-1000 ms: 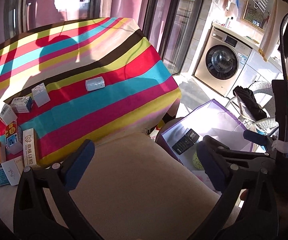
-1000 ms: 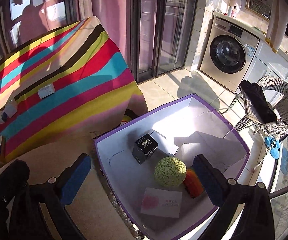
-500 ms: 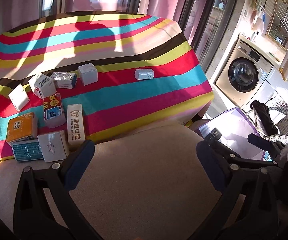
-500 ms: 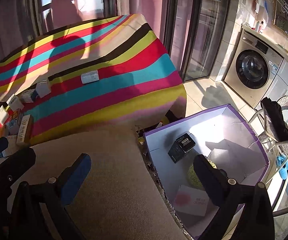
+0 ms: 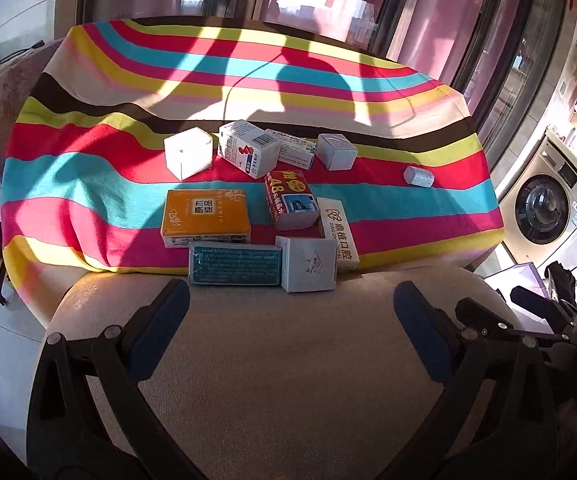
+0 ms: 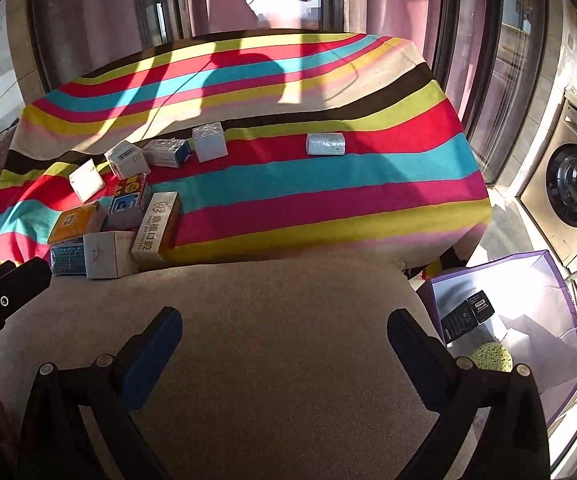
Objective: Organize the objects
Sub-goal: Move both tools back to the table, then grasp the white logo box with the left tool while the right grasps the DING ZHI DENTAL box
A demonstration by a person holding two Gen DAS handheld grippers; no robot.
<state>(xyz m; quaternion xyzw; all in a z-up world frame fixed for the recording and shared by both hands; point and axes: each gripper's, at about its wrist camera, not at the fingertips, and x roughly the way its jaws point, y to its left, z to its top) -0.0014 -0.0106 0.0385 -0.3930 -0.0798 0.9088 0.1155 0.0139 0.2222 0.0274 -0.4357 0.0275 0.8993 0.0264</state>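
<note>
Through the left wrist: left gripper (image 5: 290, 312) empty, jaws spread wide above a beige fabric cushion (image 5: 288, 360); straight ahead and just beyond the fingertips, a cluster of small cartons at the near edge of the striped cloth (image 5: 88, 184); nearest of all a teal box (image 5: 235, 267), flat, long axis running left to right across the jaw line, touching a white square box (image 5: 308, 264) on its right; behind them an orange tissue pack (image 5: 205, 216), soft and glossy, and a red-and-white packet (image 5: 291, 199); one small wrapped box (image 5: 418, 176) well apart to the right. Through the right wrist: right gripper (image 6: 284, 332) likewise bare, jaws wide apart over the same cushion; cluster far off to the left, so the left gripper judged the nearer; purple-rimmed bin (image 6: 560, 276) low to the right, white inside, holding a black box (image 6: 466, 314) and a yellow-green sponge ball (image 6: 490, 356); likely the drop-off, nearer the right gripper; cardboard rigid and square-edged, probably easy to pinch across the short side.
</note>
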